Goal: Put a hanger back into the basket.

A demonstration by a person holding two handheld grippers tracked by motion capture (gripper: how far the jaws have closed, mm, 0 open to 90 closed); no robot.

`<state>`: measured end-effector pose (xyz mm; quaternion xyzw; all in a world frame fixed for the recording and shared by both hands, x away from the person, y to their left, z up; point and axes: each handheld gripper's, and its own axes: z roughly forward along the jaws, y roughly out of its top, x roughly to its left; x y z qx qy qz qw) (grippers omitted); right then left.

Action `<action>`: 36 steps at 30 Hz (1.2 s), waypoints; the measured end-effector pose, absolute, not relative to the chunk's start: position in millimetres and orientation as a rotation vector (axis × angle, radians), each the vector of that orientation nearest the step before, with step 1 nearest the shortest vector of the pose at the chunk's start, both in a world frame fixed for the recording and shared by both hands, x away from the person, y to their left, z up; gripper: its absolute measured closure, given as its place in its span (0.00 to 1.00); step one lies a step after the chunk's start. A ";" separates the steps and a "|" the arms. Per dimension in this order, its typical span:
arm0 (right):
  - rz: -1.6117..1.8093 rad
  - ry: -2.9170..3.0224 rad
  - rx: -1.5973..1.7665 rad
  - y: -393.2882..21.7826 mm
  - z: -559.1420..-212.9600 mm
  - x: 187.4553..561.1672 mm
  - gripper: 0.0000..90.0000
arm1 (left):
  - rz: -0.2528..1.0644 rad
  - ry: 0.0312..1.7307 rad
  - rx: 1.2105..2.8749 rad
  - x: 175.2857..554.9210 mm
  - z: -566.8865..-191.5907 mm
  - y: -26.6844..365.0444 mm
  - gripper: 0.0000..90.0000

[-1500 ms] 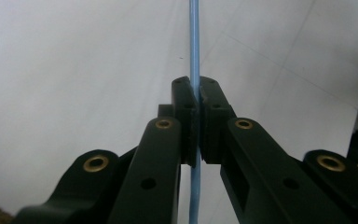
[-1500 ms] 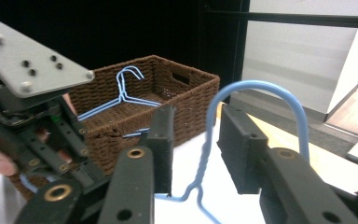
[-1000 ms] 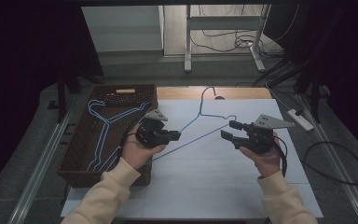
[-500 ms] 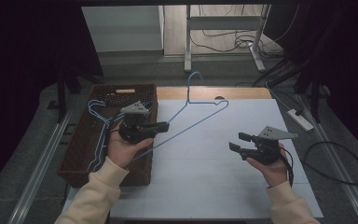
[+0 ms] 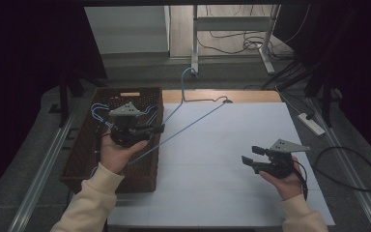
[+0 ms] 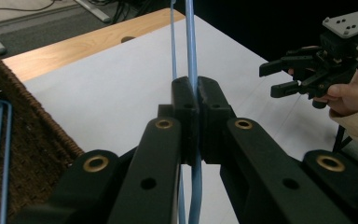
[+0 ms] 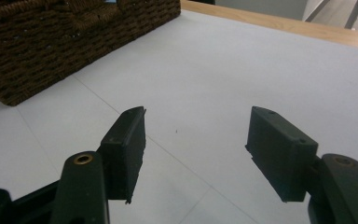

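The room around is dark, and my desk [image 5: 222, 159] is covered with a white sheet, with a strip of bare wood at its far edge. A brown woven basket [image 5: 84, 159] stands on the left side of the desk, and some more blue hangers [image 5: 96, 112] lie inside it.

My left tool [image 5: 158, 129] is over the basket's right edge. Its jaws are pressed together on the wire of a blue hanger [image 5: 193, 123]. In the left tool view the wire [image 6: 192, 56] runs straight between the two pads [image 6: 182, 109]. The hanger is lifted in the air, tilted, reaching from my left hand [image 5: 118, 152] toward the far edge of the desk, with its hook [image 5: 187, 75] pointing up beyond that edge.

My right tool [image 5: 249, 154] is low over the right part of the desk, well apart from the hanger. Its jaws have just been opening and now stand wide apart, with nothing between them; below them I see the white sheet [image 7: 223, 84].
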<state>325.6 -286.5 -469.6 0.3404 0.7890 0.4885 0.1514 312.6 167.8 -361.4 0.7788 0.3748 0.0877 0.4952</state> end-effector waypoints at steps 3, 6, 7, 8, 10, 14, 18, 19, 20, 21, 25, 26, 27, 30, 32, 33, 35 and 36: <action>1.385 2.268 0.992 -289.1 -473.1 325.8 0.41 | 0.221 0.915 1.877 311.2 -359.8 173.6 0.97; 1.374 2.273 1.005 -291.3 -474.7 326.3 0.41 | 0.229 0.922 1.864 309.3 -358.4 180.0 0.97; 1.374 2.272 1.008 -291.4 -474.8 326.3 0.41 | 0.231 0.926 1.858 308.6 -357.9 183.1 0.97; 1.372 2.271 1.007 -291.5 -474.7 326.3 0.41 | 0.235 0.931 1.853 307.8 -357.5 186.1 0.97; 1.368 2.274 1.004 -291.4 -474.8 326.3 0.41 | 0.239 0.939 1.847 306.6 -357.1 190.6 0.97; 1.362 2.281 1.005 -291.0 -475.9 326.4 0.41 | 0.254 0.954 1.834 304.4 -357.0 199.4 0.97; 1.363 2.282 1.009 -291.2 -476.5 326.8 0.41 | 0.268 0.981 1.806 302.0 -358.0 211.0 0.97; 1.364 2.281 1.010 -291.3 -476.6 326.9 0.41 | 0.273 0.986 1.801 301.8 -358.5 214.1 0.97; 1.363 2.281 1.013 -291.5 -476.8 326.9 0.41 | 0.276 0.994 1.796 301.4 -358.9 217.0 0.97; 1.361 2.282 1.014 -291.6 -477.0 327.0 0.41 | 0.281 1.000 1.793 301.2 -359.3 219.9 0.97; 1.355 2.285 1.015 -291.0 -478.0 327.6 0.41 | 0.296 1.024 1.782 301.1 -360.9 230.6 0.97; 1.354 2.286 1.015 -291.0 -478.1 327.7 0.41 | 0.301 1.035 1.776 300.9 -361.5 234.6 0.97; 1.353 2.286 1.016 -291.0 -478.3 327.8 0.41 | 0.305 1.040 1.774 300.9 -361.7 236.7 0.97; 1.348 2.288 1.019 -291.4 -478.8 328.2 0.41 | 0.320 1.053 1.754 300.0 -362.8 244.3 0.97; 1.343 2.291 1.025 -291.6 -479.3 328.5 0.41 | 0.333 1.073 1.728 299.2 -364.6 253.2 0.97; 1.343 2.291 1.025 -291.6 -479.3 328.5 0.41 | 0.333 1.073 1.728 299.2 -364.6 253.2 0.97; 1.339 2.291 1.026 -291.7 -479.8 328.5 0.41 | 0.342 1.091 1.711 298.6 -367.1 261.2 0.97; 1.339 2.291 1.026 -291.7 -479.8 328.5 0.41 | 0.342 1.091 1.711 298.6 -367.1 261.2 0.97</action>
